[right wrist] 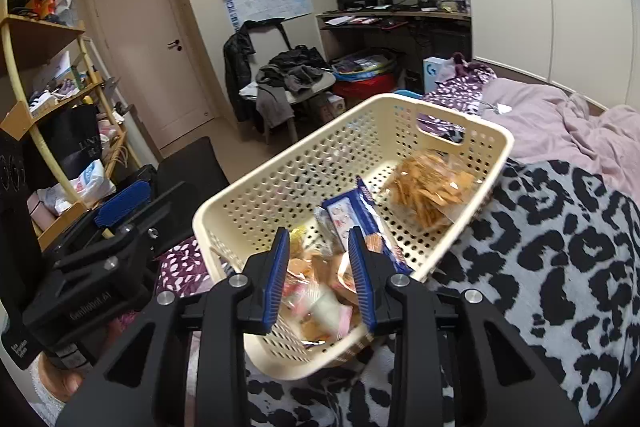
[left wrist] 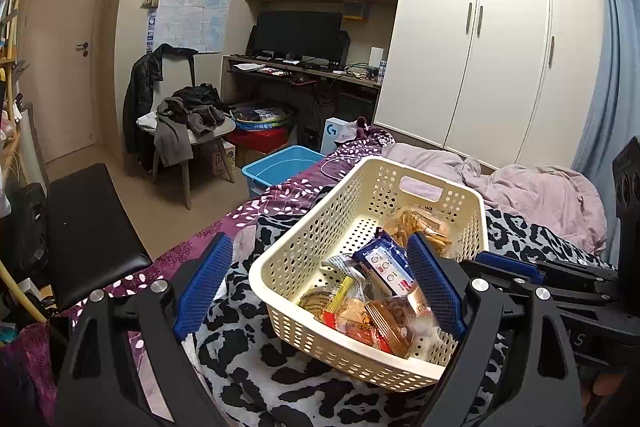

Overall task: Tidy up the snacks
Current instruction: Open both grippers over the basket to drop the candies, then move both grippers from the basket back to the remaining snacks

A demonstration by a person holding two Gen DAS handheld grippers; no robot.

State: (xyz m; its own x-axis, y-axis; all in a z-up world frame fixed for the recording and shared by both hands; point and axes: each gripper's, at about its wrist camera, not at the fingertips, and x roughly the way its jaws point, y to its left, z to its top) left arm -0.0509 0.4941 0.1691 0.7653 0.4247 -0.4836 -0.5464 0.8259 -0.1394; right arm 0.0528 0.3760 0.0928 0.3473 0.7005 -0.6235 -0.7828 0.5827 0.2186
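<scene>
- Snacks [left wrist: 372, 303] lie heaped in the near end of a cream perforated basket [left wrist: 320, 223], which sits on a black-and-white spotted blanket [right wrist: 560, 247] on the bed; a clear bag of orange crackers [right wrist: 430, 187] lies alone at the far end, and a blue-and-white packet [right wrist: 352, 219] leans across the middle.
- No loose packets show on the blanket around the basket, so collecting seems largely done; the step in hand looks like tidying the contents.
- Left gripper [left wrist: 316, 283] is spread wide and empty: one of its fingers is outside the basket's left wall, the other inside over the heap, so it straddles that wall.
- Right gripper [right wrist: 320, 275] hovers over the near heap, its fingers partly spread with wrapped sweets seen between them; they do not look pressed on anything, though the blur there makes contact hard to judge.
- Next move, as I judge it: lower the right fingers onto one packet, pinch it alone, and shift it toward the open middle, with the left steadying the wall.
</scene>
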